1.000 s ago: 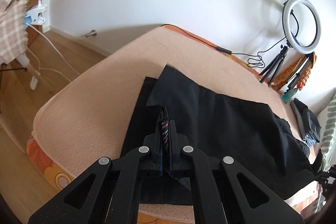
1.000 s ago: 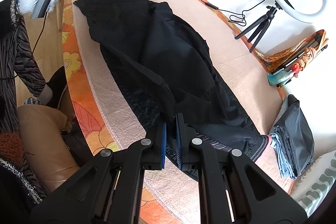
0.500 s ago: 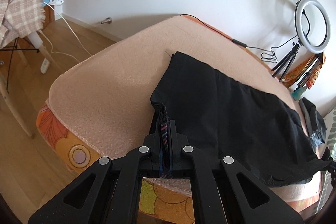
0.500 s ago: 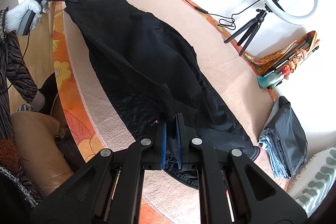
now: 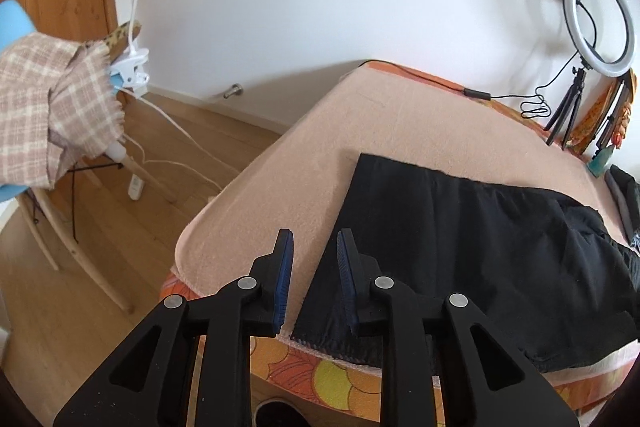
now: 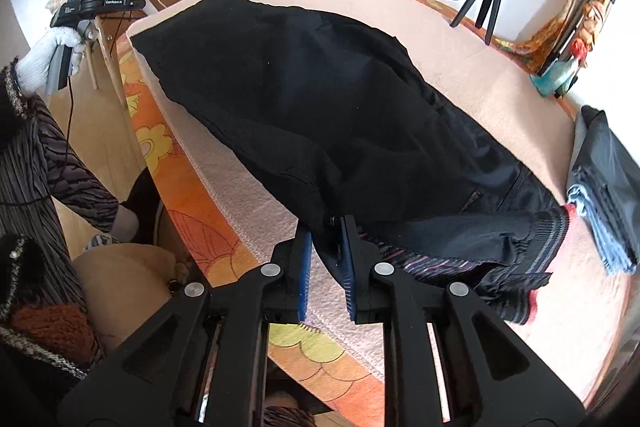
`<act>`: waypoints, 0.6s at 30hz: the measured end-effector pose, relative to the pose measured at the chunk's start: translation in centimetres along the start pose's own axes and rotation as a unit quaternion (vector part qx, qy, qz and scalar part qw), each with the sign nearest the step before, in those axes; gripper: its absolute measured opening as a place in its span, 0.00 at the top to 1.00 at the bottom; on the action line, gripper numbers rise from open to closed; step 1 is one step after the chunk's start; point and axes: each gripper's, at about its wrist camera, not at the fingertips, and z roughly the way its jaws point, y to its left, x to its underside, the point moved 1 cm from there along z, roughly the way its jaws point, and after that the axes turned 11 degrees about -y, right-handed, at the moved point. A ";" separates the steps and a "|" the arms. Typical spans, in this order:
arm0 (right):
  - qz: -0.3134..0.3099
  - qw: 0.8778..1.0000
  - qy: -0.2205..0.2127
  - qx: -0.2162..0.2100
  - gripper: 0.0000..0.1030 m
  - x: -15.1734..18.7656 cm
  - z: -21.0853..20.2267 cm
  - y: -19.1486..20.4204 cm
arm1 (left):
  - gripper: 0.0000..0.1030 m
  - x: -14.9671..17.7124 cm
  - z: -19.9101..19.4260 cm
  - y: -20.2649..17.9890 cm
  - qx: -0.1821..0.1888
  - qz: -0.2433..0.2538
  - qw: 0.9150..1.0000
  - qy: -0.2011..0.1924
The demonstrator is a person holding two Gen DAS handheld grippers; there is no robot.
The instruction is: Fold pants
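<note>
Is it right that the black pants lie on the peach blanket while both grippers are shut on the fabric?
Not quite. In the left wrist view the left gripper is open and empty; the black pants do lie on the peach blanket.

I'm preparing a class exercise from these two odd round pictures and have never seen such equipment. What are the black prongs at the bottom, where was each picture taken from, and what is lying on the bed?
No robot here: a person holds a hand-held two-finger gripper in each hand, and each carries a wide-angle camera looking along its fingers.

The left wrist view shows the left gripper, open with nothing between its fingers. The right wrist view shows the right gripper, also open, with a fold of cloth lying between its fingers.

A pair of black pants lies spread on the peach bed cover. A ring light stands beyond the bed, and folded dark clothes lie nearby.
</note>
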 end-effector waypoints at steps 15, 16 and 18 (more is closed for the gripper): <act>0.147 0.982 -0.112 0.029 0.71 -0.6 -7.1 -8.7 | 0.58 -0.7 0.7 -20.8 0.263 0.142 0.953 0.039; 0.145 0.983 -0.113 0.028 0.70 -1.3 -6.4 -9.2 | 0.58 -0.2 1.0 -22.0 0.271 0.155 0.949 0.044; 0.132 0.985 -0.110 0.016 0.68 -2.7 -4.8 -9.8 | 0.58 0.6 1.6 -23.7 0.282 0.171 0.942 0.058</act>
